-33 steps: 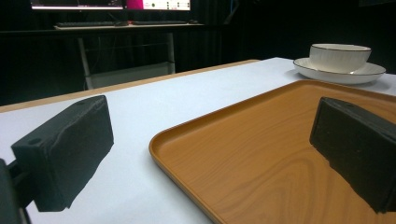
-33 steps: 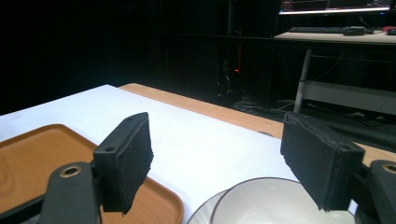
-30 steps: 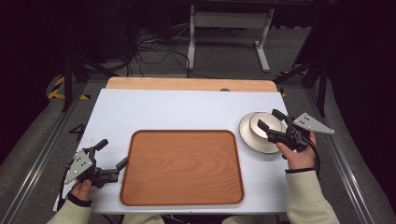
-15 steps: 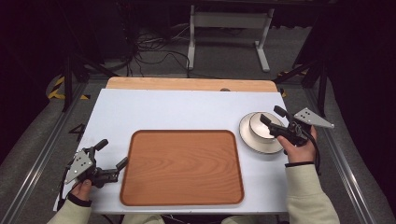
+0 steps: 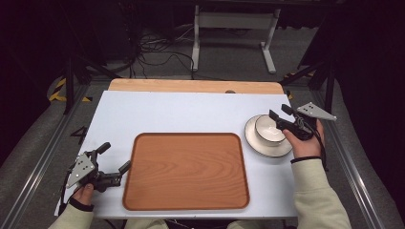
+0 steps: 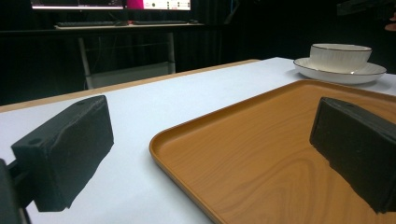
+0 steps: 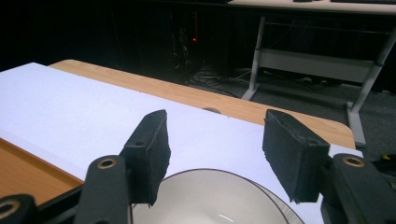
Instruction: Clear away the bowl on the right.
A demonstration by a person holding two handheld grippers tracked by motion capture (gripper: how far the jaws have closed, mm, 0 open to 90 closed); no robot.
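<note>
Dark room, white counter (image 5: 157, 114). Bowl (image 5: 270, 130) on a plate (image 5: 267, 148), right of the tray (image 5: 186, 171). Right tongs (image 5: 282, 117) released, over the bowl: likely reaching; next, close on its rim. Left tongs (image 5: 114, 157) released, straddling the tray's edge.

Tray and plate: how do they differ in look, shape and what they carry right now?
The tray is brown with a wood grain, while the plate is white with a thin dark rim. The tray is a rounded rectangle and the larger of the two; the plate is round. The tray carries nothing, whereas the plate holds a white bowl. Both lie flat on the white table, the plate off the tray's far right corner.
</note>
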